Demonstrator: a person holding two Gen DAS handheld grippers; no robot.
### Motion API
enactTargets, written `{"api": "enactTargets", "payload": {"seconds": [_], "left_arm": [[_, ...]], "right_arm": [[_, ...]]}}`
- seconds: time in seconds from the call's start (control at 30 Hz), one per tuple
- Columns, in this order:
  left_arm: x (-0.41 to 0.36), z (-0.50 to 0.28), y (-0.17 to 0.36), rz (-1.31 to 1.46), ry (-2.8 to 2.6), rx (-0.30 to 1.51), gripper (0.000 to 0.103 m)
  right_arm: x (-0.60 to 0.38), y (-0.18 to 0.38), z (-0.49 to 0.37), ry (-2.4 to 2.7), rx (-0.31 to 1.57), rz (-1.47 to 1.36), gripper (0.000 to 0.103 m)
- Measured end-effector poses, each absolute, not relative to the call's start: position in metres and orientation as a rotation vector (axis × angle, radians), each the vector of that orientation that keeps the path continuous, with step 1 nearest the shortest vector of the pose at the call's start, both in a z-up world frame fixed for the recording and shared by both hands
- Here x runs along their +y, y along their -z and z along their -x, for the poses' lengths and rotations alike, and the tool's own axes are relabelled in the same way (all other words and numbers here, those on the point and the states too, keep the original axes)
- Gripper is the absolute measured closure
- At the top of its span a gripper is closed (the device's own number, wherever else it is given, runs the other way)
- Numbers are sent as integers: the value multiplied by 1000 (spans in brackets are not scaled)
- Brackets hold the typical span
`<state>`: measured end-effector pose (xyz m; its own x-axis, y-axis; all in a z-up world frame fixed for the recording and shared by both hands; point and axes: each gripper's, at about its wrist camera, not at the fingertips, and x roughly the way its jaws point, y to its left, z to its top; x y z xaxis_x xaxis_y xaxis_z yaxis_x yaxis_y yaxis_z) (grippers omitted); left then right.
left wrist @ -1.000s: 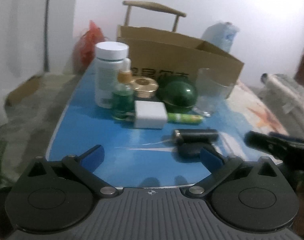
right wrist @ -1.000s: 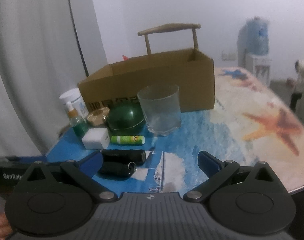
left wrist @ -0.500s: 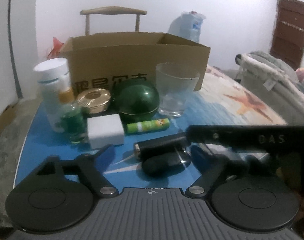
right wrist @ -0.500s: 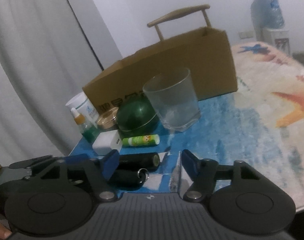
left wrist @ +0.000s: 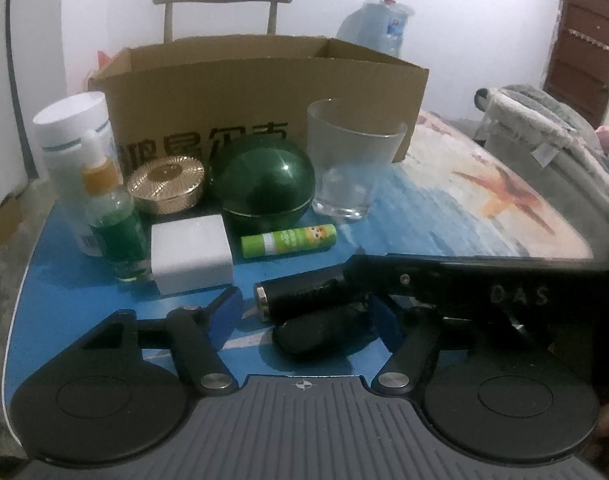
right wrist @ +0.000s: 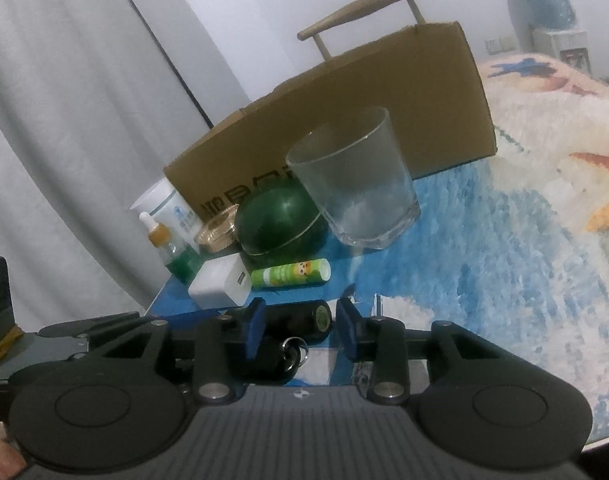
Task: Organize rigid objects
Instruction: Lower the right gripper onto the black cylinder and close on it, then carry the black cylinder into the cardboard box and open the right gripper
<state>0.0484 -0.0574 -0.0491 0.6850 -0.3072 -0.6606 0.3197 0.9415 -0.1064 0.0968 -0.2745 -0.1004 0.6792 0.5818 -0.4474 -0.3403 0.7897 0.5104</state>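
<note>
The right tool (right wrist: 300,330) is seen half-closed around the black cylinder (right wrist: 304,318), contact unclear; the left tool (left wrist: 304,316) is spread about the key fob (left wrist: 320,334).

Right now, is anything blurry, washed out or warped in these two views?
Left wrist view: the wall top right is washed out, the cardboard box bows from the fisheye, and the right claw's arm across the frame is soft. Right wrist view: the whole scene tilts, the glass looks hazy, and the corners darken.
</note>
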Motion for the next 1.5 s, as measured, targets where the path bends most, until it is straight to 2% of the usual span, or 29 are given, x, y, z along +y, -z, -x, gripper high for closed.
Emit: {"api": "enactTargets", "payload": {"seconds": [0.3,0.43,0.73,0.93,1.1,1.5], "left_arm": [[-62,-54,51,-16,339,739,41],[-61,-55,51,-9,338,739,40],[-60,-56,52,-9,327,731,29],[-63,-60,53,-16,322,729,29],[-66,-61,54,-27,320,723,34],[-75,-52,48,-67,305,659,34]], "right_arm": [[-272,103,-101,-536,631,-415,72],[-272,102,-104,-537,639,-423,72],[-274,103,-107,-526,643,-432,70],[-273,105,-110,-533,639,-438,70],[-272,106,-111,-544,632,-440,70],[-271,94,-100,-530,571,-387,70]]}}
